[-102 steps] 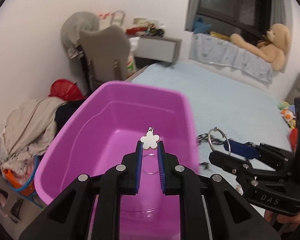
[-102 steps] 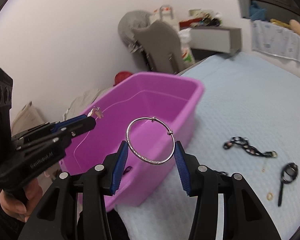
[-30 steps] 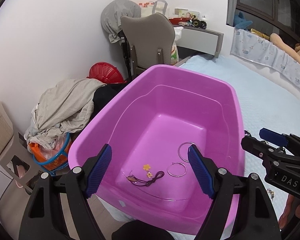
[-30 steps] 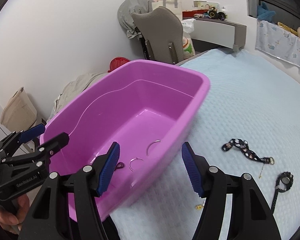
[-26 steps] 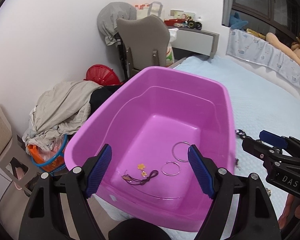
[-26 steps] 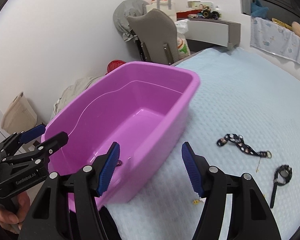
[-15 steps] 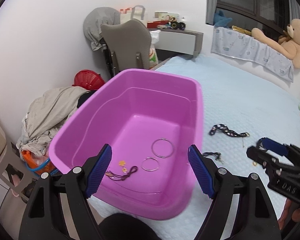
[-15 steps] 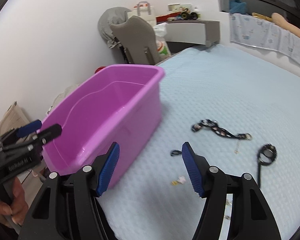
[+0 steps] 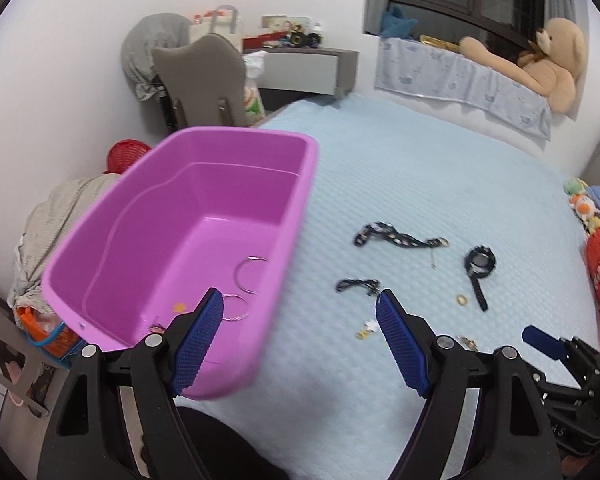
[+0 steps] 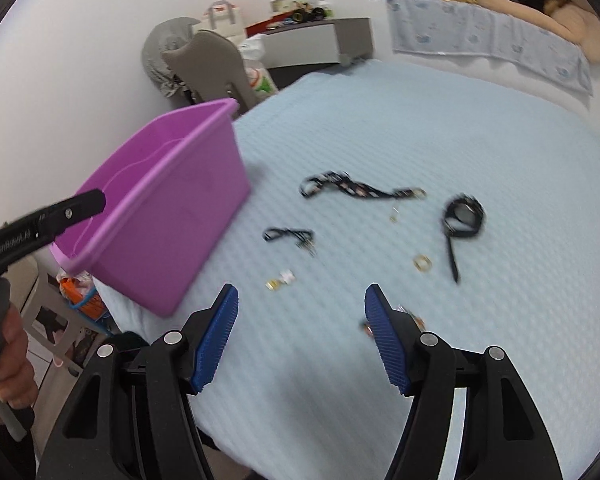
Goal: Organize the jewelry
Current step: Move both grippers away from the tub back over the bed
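A purple tub (image 9: 112,240) (image 10: 172,216) sits at the bed's left edge. Two silver hoops (image 9: 252,274) and a small yellow charm (image 9: 178,307) lie in it. On the light blue bedspread lie a long black patterned strap (image 9: 400,238) (image 10: 356,188), a small black cord (image 9: 358,285) (image 10: 288,236), a black looped band (image 9: 479,266) (image 10: 462,216), a gold ring (image 9: 461,300) (image 10: 422,263) and a small white-and-gold piece (image 9: 366,329) (image 10: 280,280). My left gripper (image 9: 300,316) is open and empty over the tub's near right corner. My right gripper (image 10: 302,312) is open and empty above the bedspread.
A small gold piece (image 10: 414,320) lies by my right fingertip. A grey chair (image 9: 204,80), a clothes pile (image 9: 40,224) and a red basket (image 9: 126,152) stand left of the bed. A teddy bear (image 9: 548,60) lies at the far right.
Both grippers let go of their pieces into the tub and opened. Both have since swung right, away from the tub toward the jewelry on the bedspread.
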Available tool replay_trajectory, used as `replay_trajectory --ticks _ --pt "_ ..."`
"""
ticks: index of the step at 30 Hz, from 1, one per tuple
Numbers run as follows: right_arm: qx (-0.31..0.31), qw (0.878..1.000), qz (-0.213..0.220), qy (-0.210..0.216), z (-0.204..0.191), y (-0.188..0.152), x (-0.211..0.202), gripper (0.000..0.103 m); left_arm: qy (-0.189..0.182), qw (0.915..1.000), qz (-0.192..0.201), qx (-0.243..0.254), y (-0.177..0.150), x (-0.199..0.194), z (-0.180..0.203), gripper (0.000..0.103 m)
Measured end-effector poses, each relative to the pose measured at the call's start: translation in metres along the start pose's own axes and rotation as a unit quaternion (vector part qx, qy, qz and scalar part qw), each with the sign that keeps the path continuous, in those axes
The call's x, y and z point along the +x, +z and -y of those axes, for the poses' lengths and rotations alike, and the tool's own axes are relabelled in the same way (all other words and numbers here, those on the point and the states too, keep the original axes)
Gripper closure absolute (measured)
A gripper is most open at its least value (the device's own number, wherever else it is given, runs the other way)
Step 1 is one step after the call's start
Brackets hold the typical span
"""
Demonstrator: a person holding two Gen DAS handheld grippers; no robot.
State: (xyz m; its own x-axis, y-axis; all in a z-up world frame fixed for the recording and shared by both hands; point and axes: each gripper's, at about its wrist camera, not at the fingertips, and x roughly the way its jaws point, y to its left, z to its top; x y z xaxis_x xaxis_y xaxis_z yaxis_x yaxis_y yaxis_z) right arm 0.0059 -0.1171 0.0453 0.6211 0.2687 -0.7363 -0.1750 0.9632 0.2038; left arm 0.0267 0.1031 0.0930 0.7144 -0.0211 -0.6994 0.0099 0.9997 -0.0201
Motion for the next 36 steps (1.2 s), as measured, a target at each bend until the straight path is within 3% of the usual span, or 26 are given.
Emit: replay_trajectory --ticks 8,15,19,25,36 --pt "0.063 0.997 -0.015 -0.035 0.053 -0.050 -0.011 0.040 -0.032 0.9987 -0.027 0.028 -0.027 0.019 0.039 0.025" --pt "0.112 0.992 -0.027 -0.054 0.088 -0.080 -0.006 0.040 -0.039 0.9959 -0.057 0.058 -0.052 0.047 0.062 0.025" --pt "0.121 0.991 -0.037 -0.051 0.093 -0.087 0.006 0.040 -0.037 0.9944 -0.076 0.064 -0.065 0.066 0.066 0.025" --pt "0.107 0.992 -0.046 -0.052 0.092 -0.091 0.030 0.031 -0.035 0.9928 -0.099 0.057 -0.079 0.095 0.062 0.021" --pt "0.082 0.993 -0.066 -0.051 0.093 -0.087 0.079 0.031 -0.032 0.9914 -0.112 0.059 -0.087 0.144 0.063 0.010"
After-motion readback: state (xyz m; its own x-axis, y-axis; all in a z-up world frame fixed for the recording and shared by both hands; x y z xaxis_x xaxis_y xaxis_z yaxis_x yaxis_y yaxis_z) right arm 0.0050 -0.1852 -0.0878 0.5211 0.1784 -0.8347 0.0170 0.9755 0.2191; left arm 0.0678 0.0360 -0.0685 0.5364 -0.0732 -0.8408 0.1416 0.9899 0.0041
